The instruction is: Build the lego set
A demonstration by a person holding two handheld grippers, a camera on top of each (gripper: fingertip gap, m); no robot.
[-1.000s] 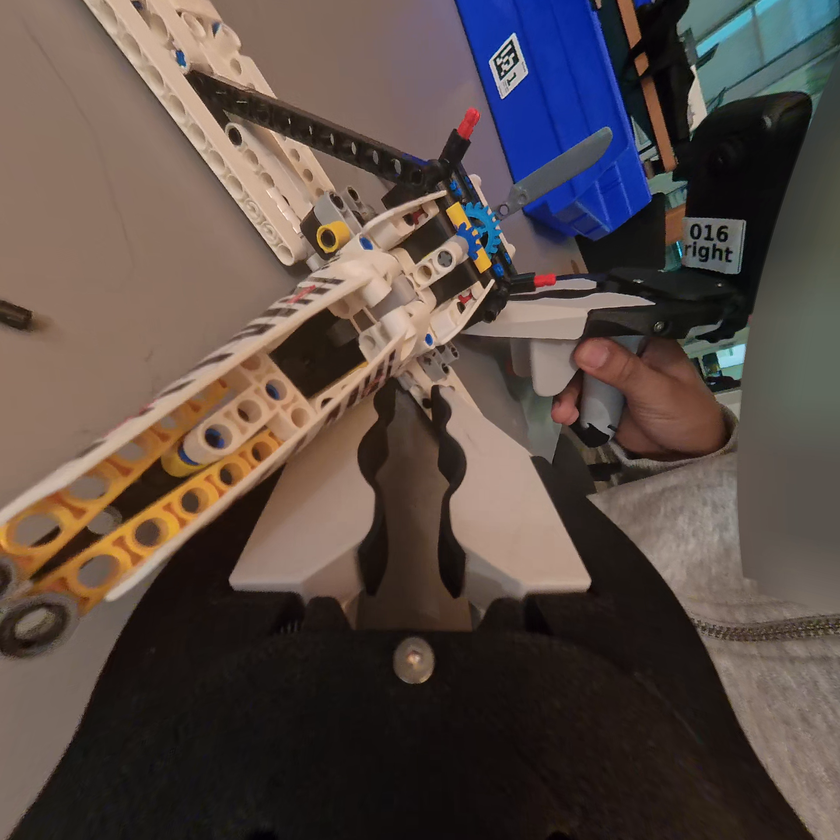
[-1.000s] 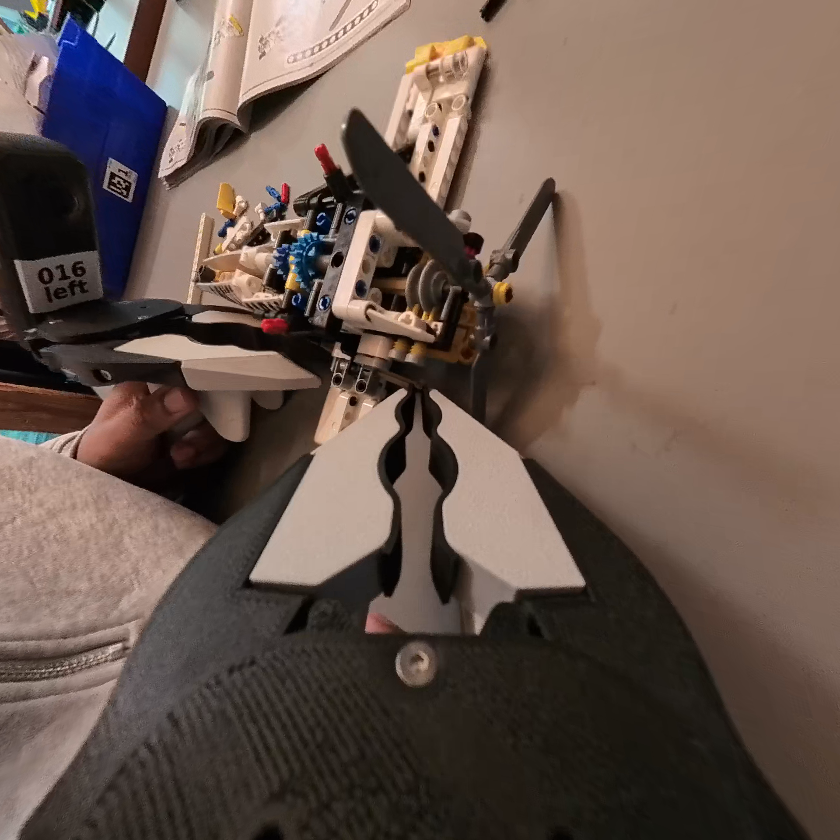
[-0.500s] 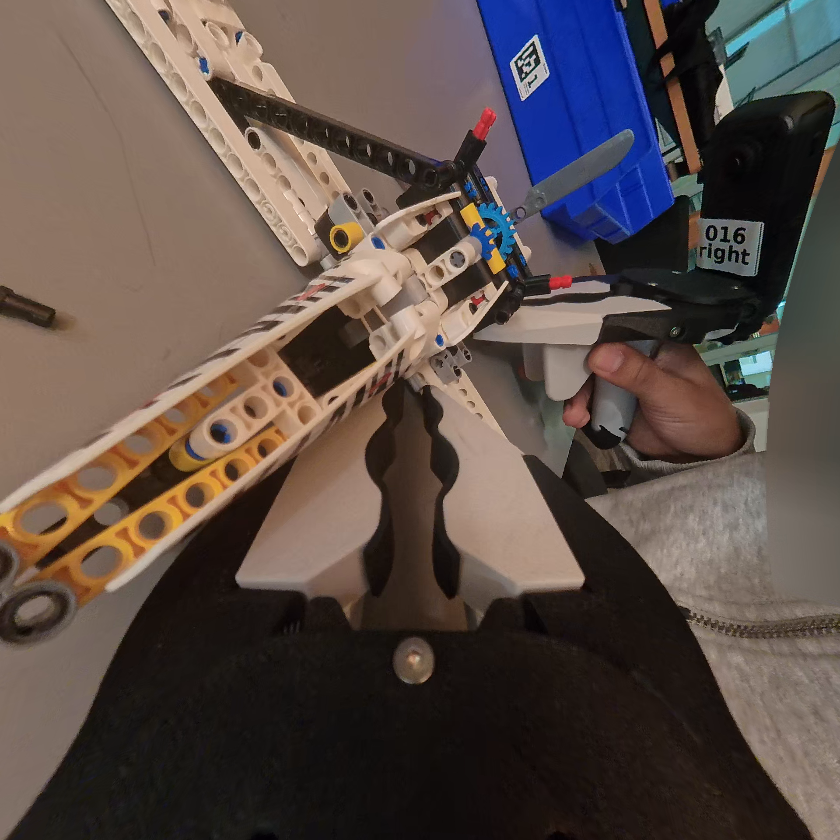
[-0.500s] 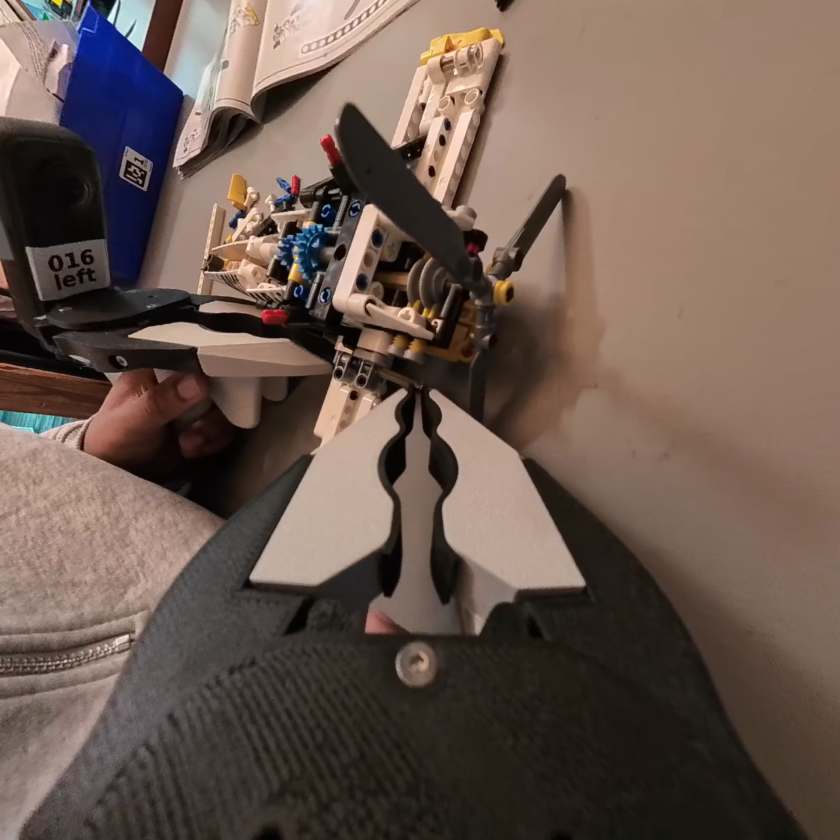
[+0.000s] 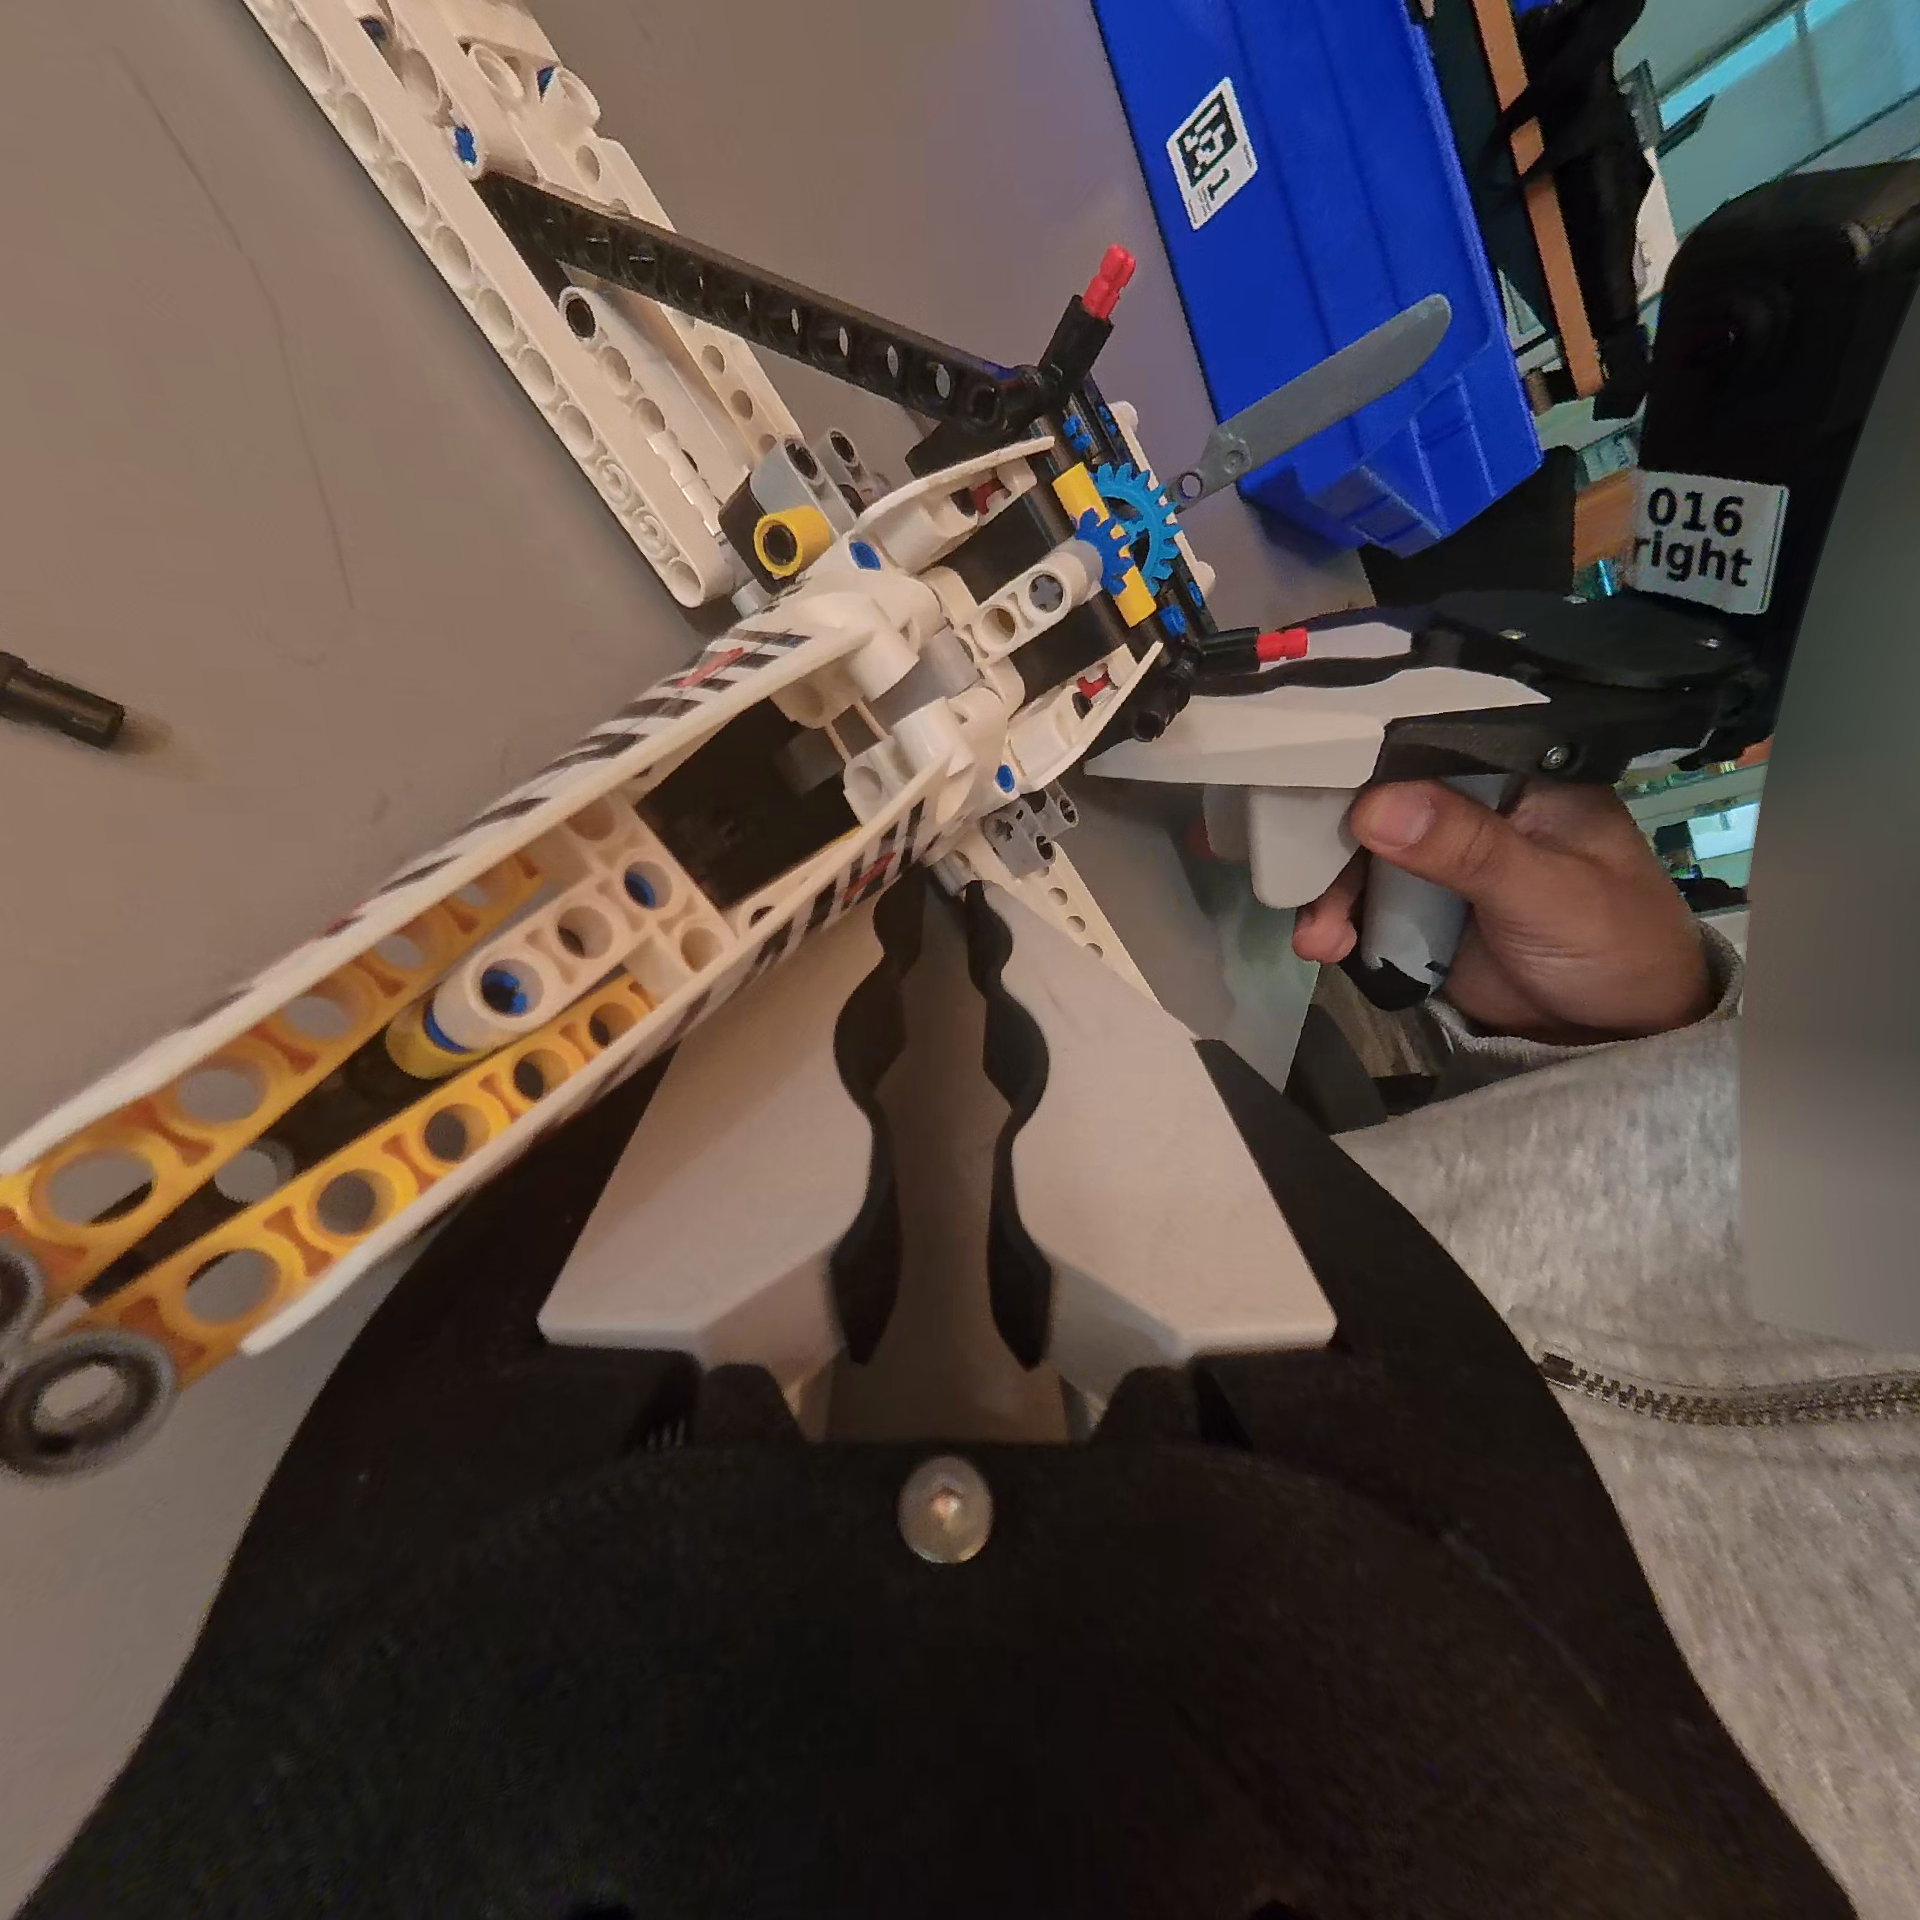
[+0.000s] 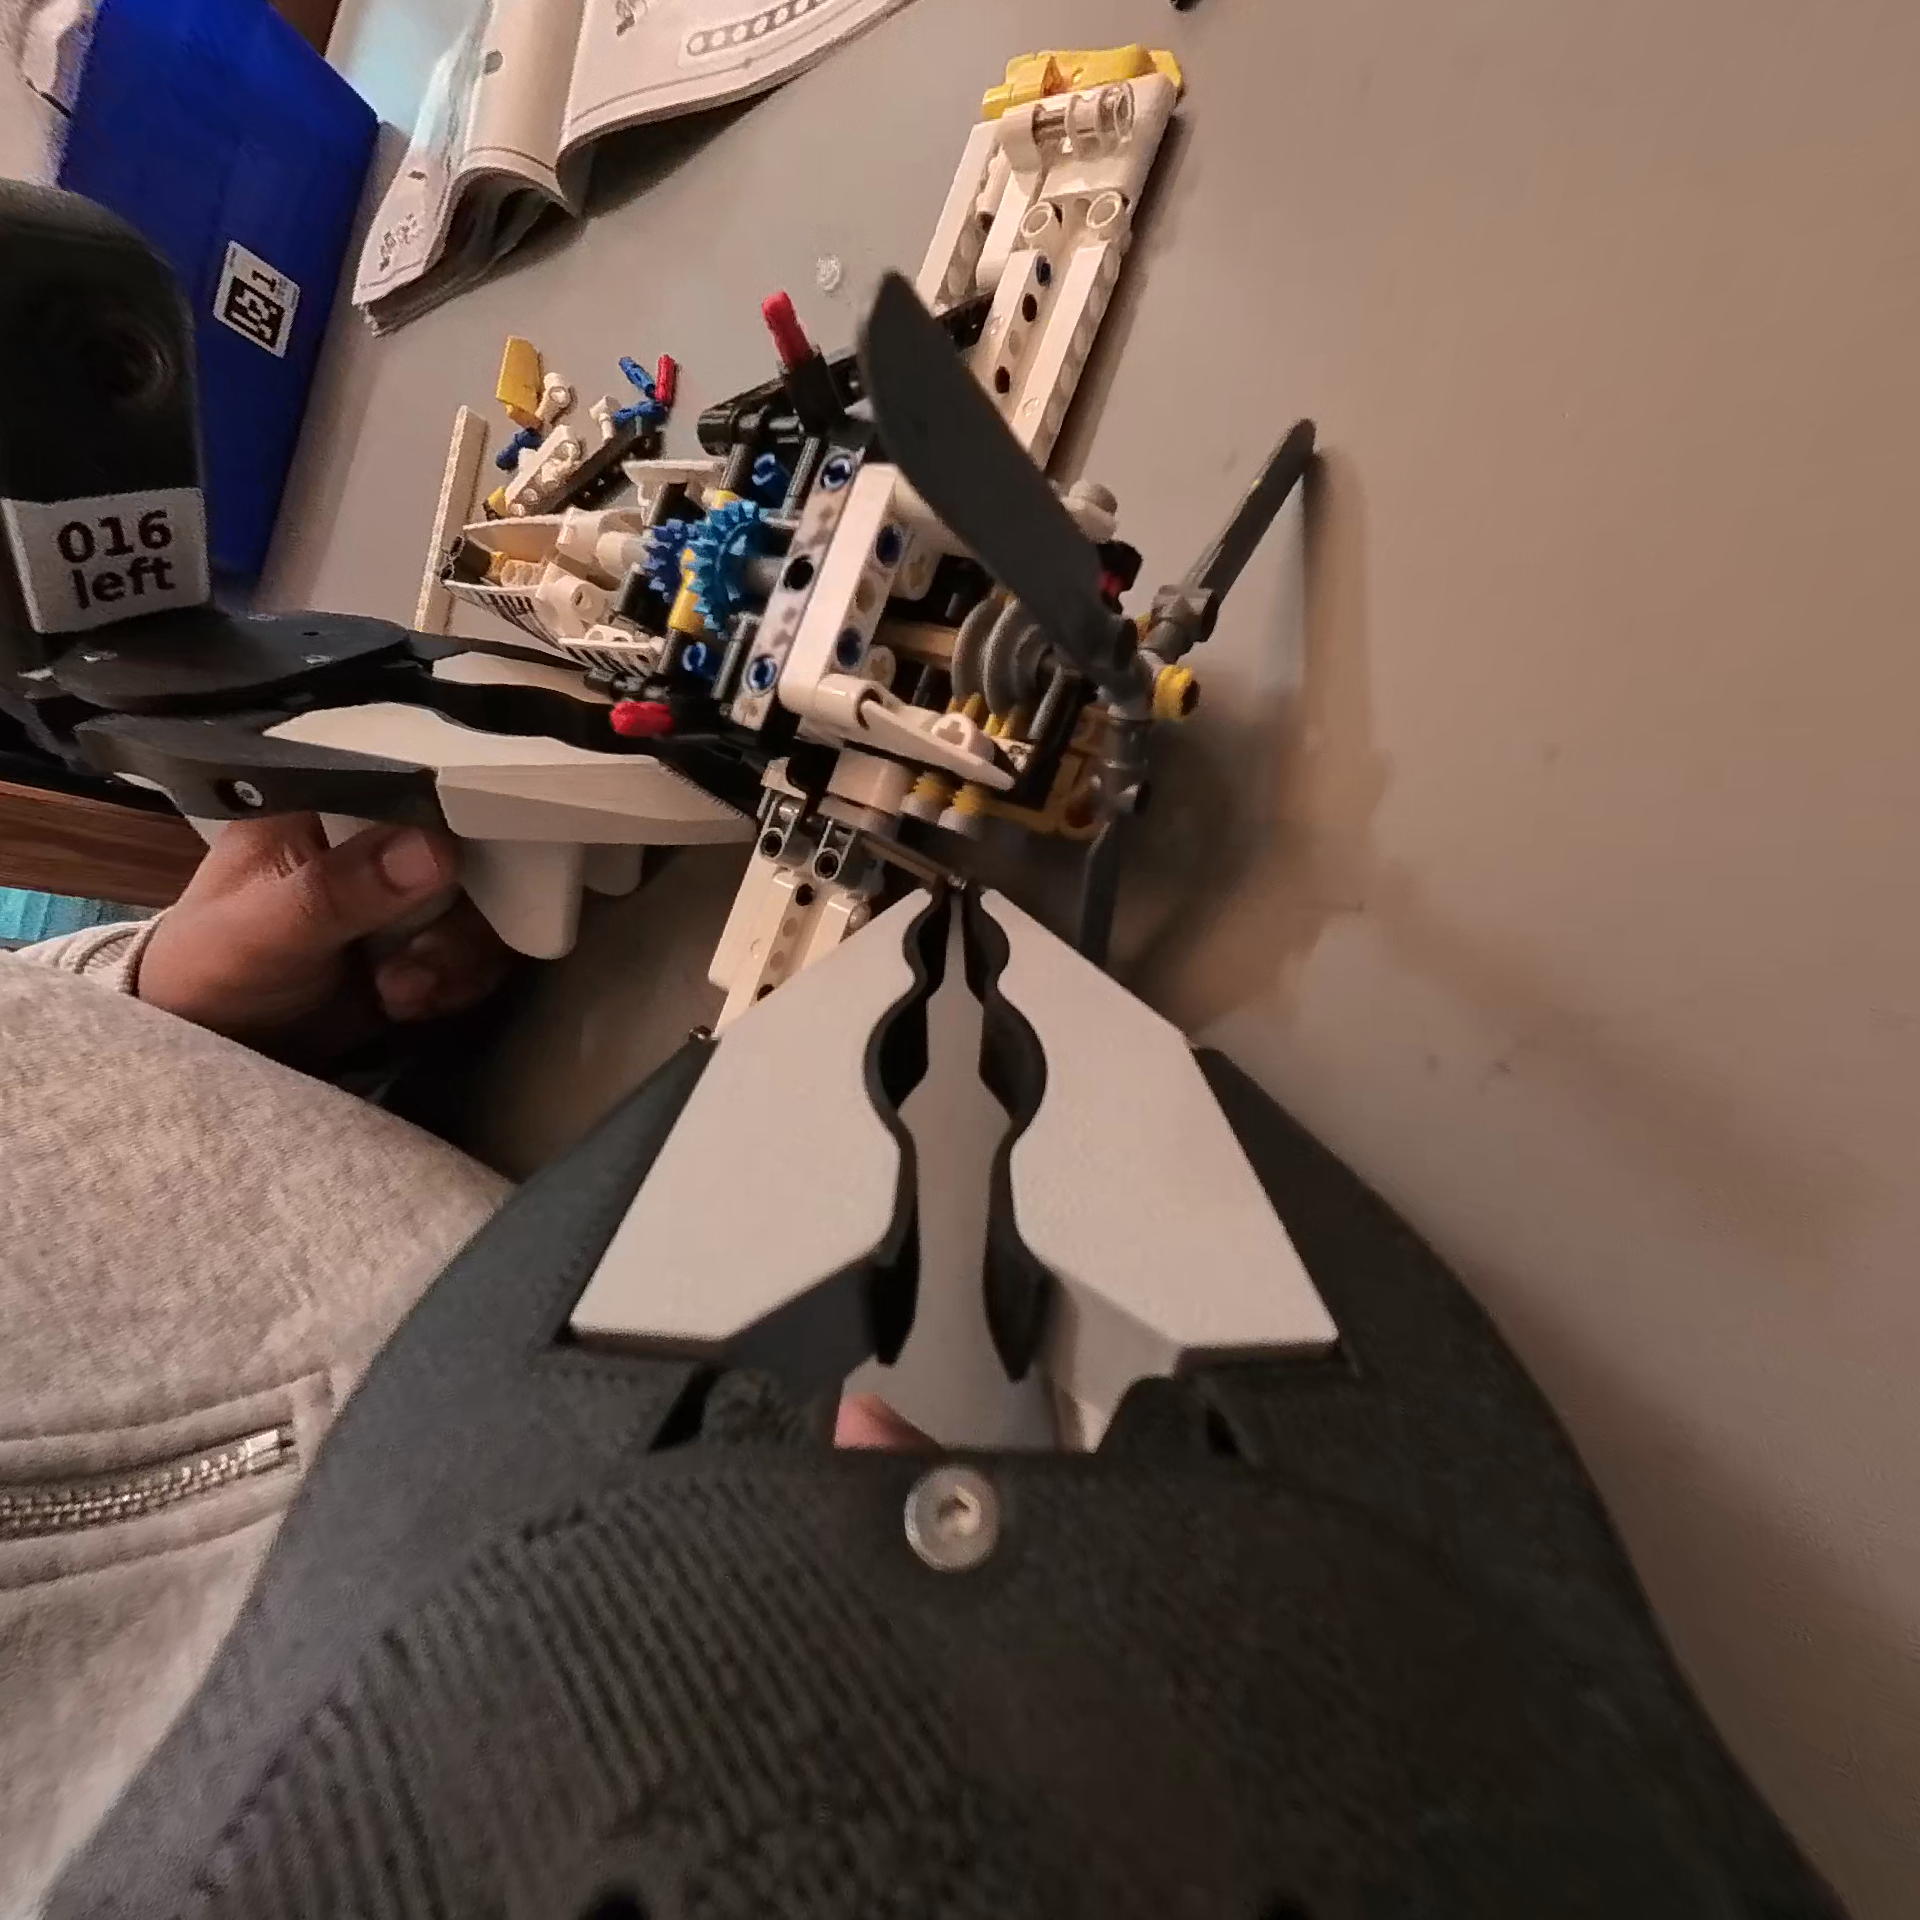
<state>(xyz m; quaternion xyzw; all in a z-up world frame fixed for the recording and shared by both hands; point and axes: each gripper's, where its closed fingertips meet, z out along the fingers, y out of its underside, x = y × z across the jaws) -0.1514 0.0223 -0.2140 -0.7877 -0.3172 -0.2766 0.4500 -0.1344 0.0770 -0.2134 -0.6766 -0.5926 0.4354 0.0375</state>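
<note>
A white, yellow and black Lego plane model (image 5: 904, 665) is held over the grey table (image 5: 208, 416). It has a blue gear (image 5: 1132, 520), a grey propeller blade (image 5: 1320, 395) and a long white wing (image 5: 582, 312). My left gripper (image 5: 943, 896) is shut on the underside of the fuselage. My right gripper (image 6: 951, 899) is shut on a thin part at the model's (image 6: 862, 623) lower edge, behind the black propeller (image 6: 987, 499). Each gripper also shows in the other view: the right gripper (image 5: 1132, 738) and the left gripper (image 6: 727, 774), both touching the model.
A blue bin (image 5: 1330, 260) stands at the table's far side. An open instruction booklet (image 6: 582, 125) and a heap of loose small pieces (image 6: 582, 426) lie behind the model. A black pin (image 5: 57, 707) lies on the table. A person's hands (image 5: 1538, 904) hold the gripper handles. The gap from one gripper's tips to the other's is roughly 7 cm. The blue gear (image 5: 1132, 520) sits 6 cm or so from the ends of my left fingers. Seen from the right wrist view (image 6: 684, 540) as well.
Both grippers keep their hold. The model has shifted slightly right and up in the left wrist view and sits a little closer in the right wrist view.
</note>
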